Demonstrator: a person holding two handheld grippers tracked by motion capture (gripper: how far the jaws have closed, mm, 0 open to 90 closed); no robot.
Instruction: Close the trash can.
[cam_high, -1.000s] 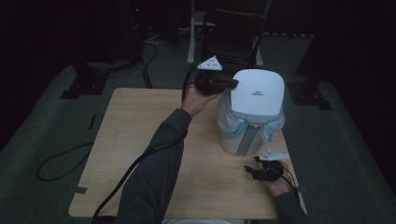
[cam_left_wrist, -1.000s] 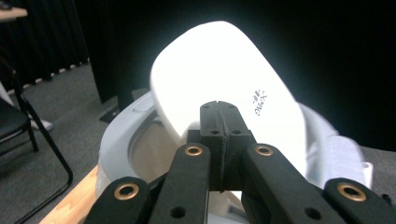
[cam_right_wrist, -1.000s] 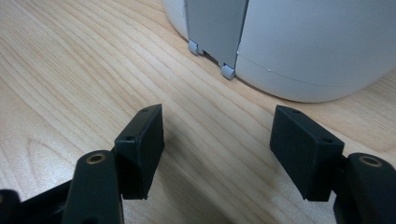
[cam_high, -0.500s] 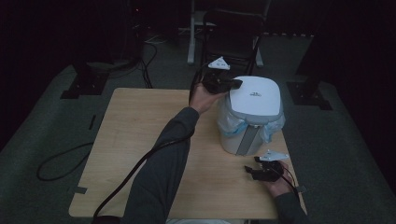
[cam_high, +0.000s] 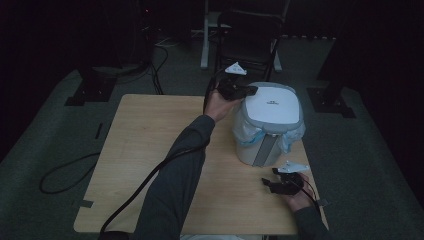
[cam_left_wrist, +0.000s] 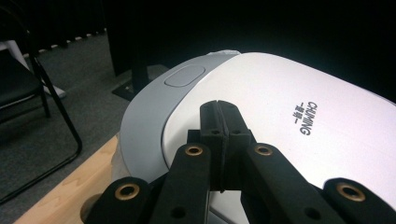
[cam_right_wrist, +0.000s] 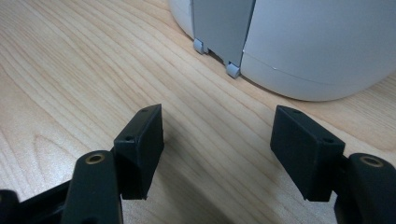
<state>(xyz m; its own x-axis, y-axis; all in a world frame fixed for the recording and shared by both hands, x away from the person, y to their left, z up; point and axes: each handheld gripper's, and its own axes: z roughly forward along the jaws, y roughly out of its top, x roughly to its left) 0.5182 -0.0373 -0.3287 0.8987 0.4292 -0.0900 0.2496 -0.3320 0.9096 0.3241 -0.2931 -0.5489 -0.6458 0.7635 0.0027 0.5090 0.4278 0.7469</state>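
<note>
My left claw (cam_left_wrist: 219, 109) has its jaws pressed flat together with nothing between them, the tips lying over the near edge of the bin's white lid (cam_left_wrist: 299, 126). From above, the same claw (cam_high: 248, 90) sits at the far left corner of the bin (cam_high: 267, 145), level with its top. Just ahead of my closed tips and a little to their left is the grey oval button (cam_left_wrist: 185, 75) set into the lid's grey rim; the tips fall short of it. Whether they actually rest on the lid or hang just over it I cannot tell. To the right of the tips runs the dark lettering on the white lid.

My right claw (cam_right_wrist: 217, 135) has its jaws standing wide apart, holding nothing, low over the wooden table (cam_right_wrist: 70, 70). The bin's rounded white base (cam_right_wrist: 327, 51) is ahead of it and to the right, apart from the jaws, with the grey pedal strip (cam_right_wrist: 222, 28) straight in front. From above, this claw (cam_high: 270, 184) lies near the bin's front, on my side of it.
</note>
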